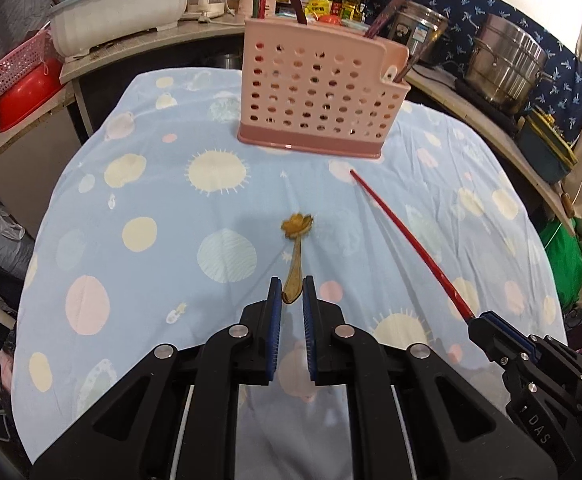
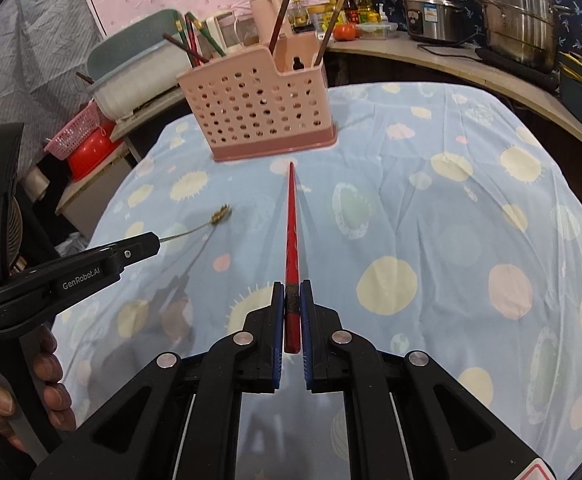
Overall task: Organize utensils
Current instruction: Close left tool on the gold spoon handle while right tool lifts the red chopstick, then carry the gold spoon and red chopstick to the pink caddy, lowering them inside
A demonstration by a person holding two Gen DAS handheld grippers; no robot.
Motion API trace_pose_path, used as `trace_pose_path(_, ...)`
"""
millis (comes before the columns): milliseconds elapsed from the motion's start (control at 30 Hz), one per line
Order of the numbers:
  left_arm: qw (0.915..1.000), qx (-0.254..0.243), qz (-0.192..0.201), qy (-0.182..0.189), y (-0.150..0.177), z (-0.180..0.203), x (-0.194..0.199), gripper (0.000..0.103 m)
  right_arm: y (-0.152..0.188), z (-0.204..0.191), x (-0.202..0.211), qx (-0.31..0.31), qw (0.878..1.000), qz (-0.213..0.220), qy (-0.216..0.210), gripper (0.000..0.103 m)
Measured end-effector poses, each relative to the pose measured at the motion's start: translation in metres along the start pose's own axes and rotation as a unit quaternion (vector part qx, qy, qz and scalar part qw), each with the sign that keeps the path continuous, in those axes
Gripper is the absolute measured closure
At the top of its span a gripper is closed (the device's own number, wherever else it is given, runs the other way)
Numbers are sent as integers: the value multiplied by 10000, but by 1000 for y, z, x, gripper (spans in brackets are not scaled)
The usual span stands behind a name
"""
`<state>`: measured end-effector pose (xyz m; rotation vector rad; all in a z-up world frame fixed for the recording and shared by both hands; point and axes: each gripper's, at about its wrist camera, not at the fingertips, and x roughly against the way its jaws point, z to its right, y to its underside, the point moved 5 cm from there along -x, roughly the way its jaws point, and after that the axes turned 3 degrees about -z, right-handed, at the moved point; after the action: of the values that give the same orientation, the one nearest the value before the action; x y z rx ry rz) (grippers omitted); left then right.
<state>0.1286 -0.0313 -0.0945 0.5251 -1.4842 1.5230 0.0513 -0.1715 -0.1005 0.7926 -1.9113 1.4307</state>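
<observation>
My left gripper (image 1: 291,286) is shut on the handle of a small gold spoon (image 1: 295,240) with a flower-shaped end, held above the blue spotted cloth (image 1: 151,184). My right gripper (image 2: 292,292) is shut on the thick end of a red chopstick (image 2: 291,216), whose tip points at the pink perforated utensil holder (image 2: 259,112). The holder stands at the far side of the table and holds several chopsticks. In the left wrist view the holder (image 1: 315,92) is straight ahead, and the red chopstick (image 1: 407,240) and right gripper (image 1: 491,330) are at the right. The left gripper (image 2: 147,246) with the spoon (image 2: 211,220) shows at the right wrist view's left.
Behind the table a counter (image 2: 451,60) carries steel pots (image 2: 519,8), a rice cooker (image 2: 431,12), bottles and a white basin (image 1: 119,8). A pink basket on a red bowl (image 1: 23,80) sits at the far left. A dark green box (image 1: 547,148) lies at the right.
</observation>
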Motion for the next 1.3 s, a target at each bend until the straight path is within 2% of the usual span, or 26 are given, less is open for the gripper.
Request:
trace_pose_path(267,9996,73,274,0,-19,-3,25,95,-24,-2,29,-85,9991,401,-94,96)
trace_pose_path(333,9994,88,330,18,-25,-3,31,102,-30,-1,35,-119,9987,474,-124,96)
trace_pose_path(900,9982,125,578,103,-59,-9,57,102,-84,-1,81,-285,9935,1053,-331,96)
trace_pose_path(1300,9956,-26,918,178,-116,2,85,102,-150,3,108,-265,9854,1654,-307,96)
